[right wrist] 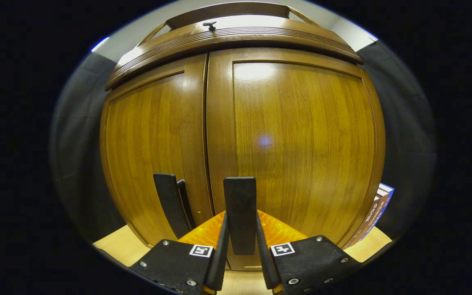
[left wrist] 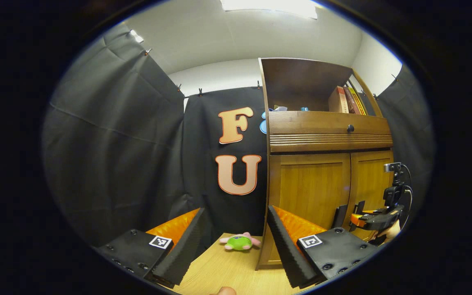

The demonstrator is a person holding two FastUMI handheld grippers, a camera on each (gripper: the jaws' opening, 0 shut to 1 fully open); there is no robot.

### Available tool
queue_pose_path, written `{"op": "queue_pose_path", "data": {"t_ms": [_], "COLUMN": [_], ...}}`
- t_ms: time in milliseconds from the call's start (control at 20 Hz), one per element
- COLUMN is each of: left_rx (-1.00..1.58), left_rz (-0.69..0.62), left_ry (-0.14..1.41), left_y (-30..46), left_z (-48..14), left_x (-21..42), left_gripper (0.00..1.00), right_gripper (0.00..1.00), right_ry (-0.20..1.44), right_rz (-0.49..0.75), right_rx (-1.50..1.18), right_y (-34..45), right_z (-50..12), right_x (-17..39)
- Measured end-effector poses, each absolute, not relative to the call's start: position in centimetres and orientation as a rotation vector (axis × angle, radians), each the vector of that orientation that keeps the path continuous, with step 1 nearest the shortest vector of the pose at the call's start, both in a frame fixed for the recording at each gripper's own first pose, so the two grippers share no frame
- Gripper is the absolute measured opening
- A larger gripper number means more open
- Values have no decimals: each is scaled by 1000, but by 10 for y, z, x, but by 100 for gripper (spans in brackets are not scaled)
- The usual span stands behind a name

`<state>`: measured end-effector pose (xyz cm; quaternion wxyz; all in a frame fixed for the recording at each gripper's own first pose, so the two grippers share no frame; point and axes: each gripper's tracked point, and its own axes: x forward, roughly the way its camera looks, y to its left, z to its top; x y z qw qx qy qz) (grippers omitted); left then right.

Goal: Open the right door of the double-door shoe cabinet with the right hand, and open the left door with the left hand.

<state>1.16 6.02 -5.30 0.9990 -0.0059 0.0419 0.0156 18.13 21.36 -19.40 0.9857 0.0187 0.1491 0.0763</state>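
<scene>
The shoe cabinet [left wrist: 326, 184] stands on the table [left wrist: 228, 270], both doors shut. The right gripper [right wrist: 240, 246] is clamped on the right door's handle [right wrist: 240, 213]; the left gripper [left wrist: 236, 246] is spread wide, well short of the left handle [right wrist: 172, 209]. The doors look rigid and hinged (slick finish), so pulling by the handles is advisable.
</scene>
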Motion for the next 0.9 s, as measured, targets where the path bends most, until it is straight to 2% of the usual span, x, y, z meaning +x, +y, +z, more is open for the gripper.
{"op": "queue_pose_path", "data": {"t_ms": [150, 250, 300, 350, 900], "left_rx": [-11, -6, -7, -9, -30], "left_rz": [28, 27, 25, 23, 0], "left_ry": [73, 66, 65, 67, 97], "left_y": [60, 57, 56, 55, 43], "left_z": [-48, -44, -43, -44, -52], "left_x": [5, 3, 2, 1, -7], "left_gripper": [95, 98, 96, 95, 96], "right_gripper": [36, 36, 45, 35, 34], "right_ry": [302, 300, 299, 298, 293], "right_rz": [163, 173, 178, 184, 244], "right_rx": [25, 22, 22, 22, 14], "right_y": [212, 212, 210, 209, 185], "right_z": [-192, -191, -191, -190, -174], "right_x": [176, 170, 165, 161, 103]}}
